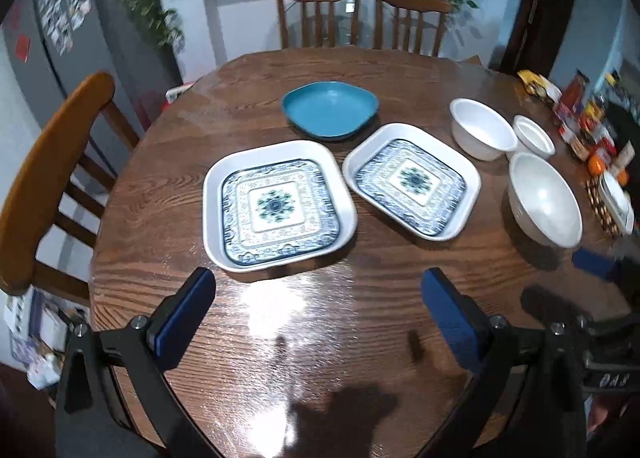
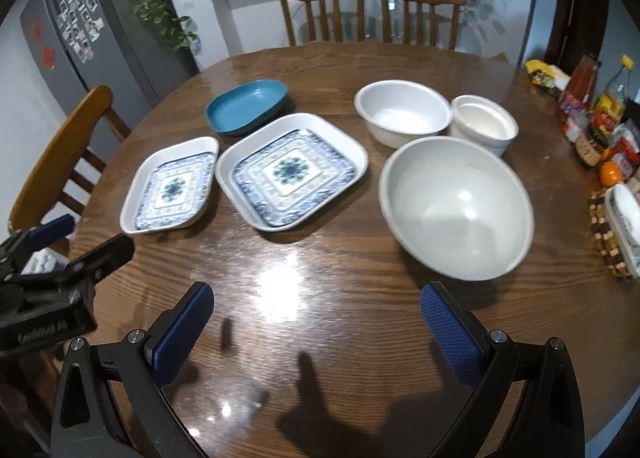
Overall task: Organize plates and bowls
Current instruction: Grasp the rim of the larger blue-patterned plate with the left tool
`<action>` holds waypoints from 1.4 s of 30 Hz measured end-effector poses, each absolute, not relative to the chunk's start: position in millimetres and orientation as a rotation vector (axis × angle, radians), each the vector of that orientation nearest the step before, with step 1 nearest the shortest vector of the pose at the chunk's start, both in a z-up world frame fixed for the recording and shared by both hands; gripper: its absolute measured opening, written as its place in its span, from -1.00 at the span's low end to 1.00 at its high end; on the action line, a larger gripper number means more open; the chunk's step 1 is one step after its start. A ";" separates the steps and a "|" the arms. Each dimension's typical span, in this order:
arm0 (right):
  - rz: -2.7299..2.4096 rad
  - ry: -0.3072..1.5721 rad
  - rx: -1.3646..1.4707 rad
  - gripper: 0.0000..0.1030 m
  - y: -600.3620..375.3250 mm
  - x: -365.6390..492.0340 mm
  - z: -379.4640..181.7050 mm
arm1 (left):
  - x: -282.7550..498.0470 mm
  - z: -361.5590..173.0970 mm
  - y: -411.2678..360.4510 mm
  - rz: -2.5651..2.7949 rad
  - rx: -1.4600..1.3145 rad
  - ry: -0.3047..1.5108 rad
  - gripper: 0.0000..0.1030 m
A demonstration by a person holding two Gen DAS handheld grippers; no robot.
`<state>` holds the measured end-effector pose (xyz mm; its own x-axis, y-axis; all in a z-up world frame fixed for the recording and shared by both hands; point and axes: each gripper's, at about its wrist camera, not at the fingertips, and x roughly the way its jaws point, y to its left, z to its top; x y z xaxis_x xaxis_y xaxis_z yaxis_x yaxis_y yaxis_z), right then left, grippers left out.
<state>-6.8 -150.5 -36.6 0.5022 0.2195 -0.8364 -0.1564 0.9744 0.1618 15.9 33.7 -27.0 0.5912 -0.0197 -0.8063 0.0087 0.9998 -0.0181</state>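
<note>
Both grippers hover over the near edge of the counter, nothing held. Left gripper: fingers wide apart. Right gripper: same, wide apart.

Layout: two patterned square plates side by side at centre, left plate and right plate, rims almost touching. Blue dish just behind them. Three white bowls clustered to the right: large bowl nearest, medium bowl and small bowl behind it, close together.

Risks as I judge them:
- The counter surface looks glossy; a plate could skate away when I try to get a finger under its low rim.
- The plates sit so close that lifting one may nudge the other.
- Reaching over the large bowl for those behind could clip its rim.
- Glazed rims look slick; a thin pinch may slip and drop.
- The packets and bottles at the right edge could be swept by my right gripper.
</note>
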 end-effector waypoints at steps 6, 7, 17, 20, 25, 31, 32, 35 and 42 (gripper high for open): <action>0.322 1.052 0.110 1.00 -119.3 0.6 -48.5 | 32.2 -39.7 85.0 0.070 -0.110 0.955 0.98; 0.334 1.056 0.115 1.00 -114.8 2.5 -50.0 | 35.9 -42.7 94.1 0.085 -0.130 0.958 0.98; 0.386 1.143 0.195 1.00 -53.7 63.5 -80.9 | 72.4 -79.8 124.6 0.157 -0.167 1.022 0.94; 0.403 1.159 0.239 0.80 -43.3 76.6 -88.8 | 80.9 -87.5 128.7 0.165 -0.158 1.038 0.71; 0.370 1.186 0.260 0.33 -31.1 92.7 -99.3 | 86.9 -99.5 136.0 0.153 -0.201 1.081 0.34; 0.378 1.202 0.188 -0.66 -14.1 99.5 -105.9 | 83.8 -102.0 137.2 0.121 -0.203 1.086 -0.48; 0.390 1.208 0.185 -0.74 -12.2 99.2 -107.0 | 81.9 -101.9 136.7 0.115 -0.200 1.092 -0.45; 0.400 1.212 0.139 -0.73 -4.0 92.1 -104.1 | 69.2 -99.1 139.6 0.120 -0.189 1.096 -0.44; 0.548 1.232 0.110 -0.73 16.5 65.6 -92.4 | 15.7 -86.4 167.3 0.194 -0.229 1.082 -0.43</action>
<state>65.6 16.5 -92.4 0.2217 0.4533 -0.8634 -0.3373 0.8664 0.3683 15.7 167.3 -86.4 0.4566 0.0441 -0.8886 -0.2668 0.9596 -0.0895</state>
